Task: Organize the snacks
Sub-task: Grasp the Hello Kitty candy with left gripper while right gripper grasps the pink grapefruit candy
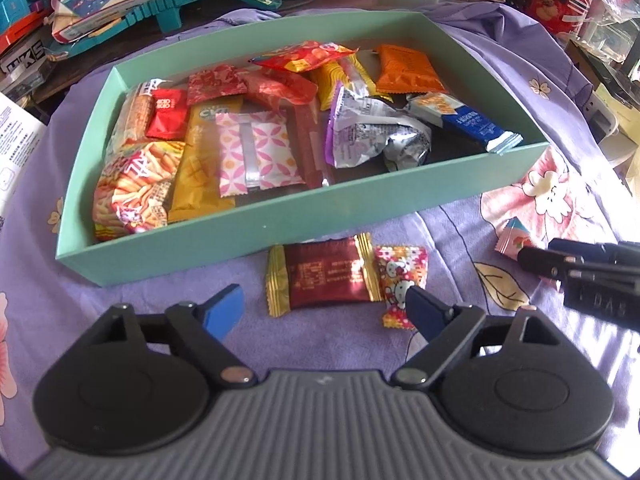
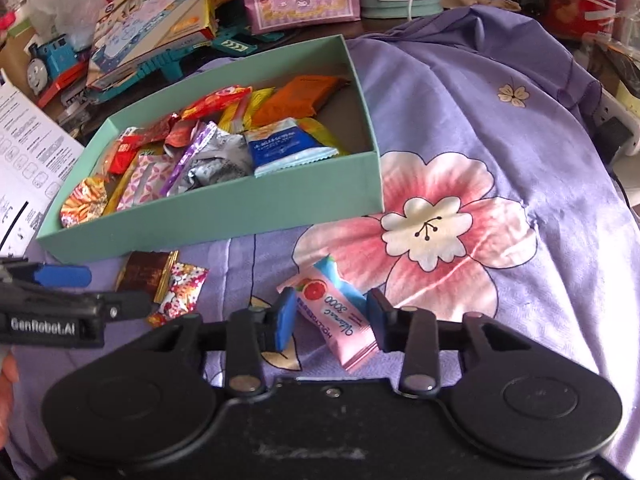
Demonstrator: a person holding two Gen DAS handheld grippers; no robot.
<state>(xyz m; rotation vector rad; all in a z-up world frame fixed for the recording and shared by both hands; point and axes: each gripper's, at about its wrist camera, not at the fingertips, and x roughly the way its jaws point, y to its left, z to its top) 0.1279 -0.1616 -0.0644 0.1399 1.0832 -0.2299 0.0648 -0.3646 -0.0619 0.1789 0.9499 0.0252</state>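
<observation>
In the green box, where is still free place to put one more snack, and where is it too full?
The green box has bare floor at its near right, between the silver-purple wrapper and the blue packet. Its left half is crowded with overlapping packets. Outside, the purple cloth right of the box lies bare.

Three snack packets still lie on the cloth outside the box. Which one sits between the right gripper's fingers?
The pink grapefruit packet. The dark red packet and the kitten-print candy lie together by the left gripper instead.

Left tool (image 1: 324, 306) wide, right tool (image 2: 332, 320) narrower
</observation>
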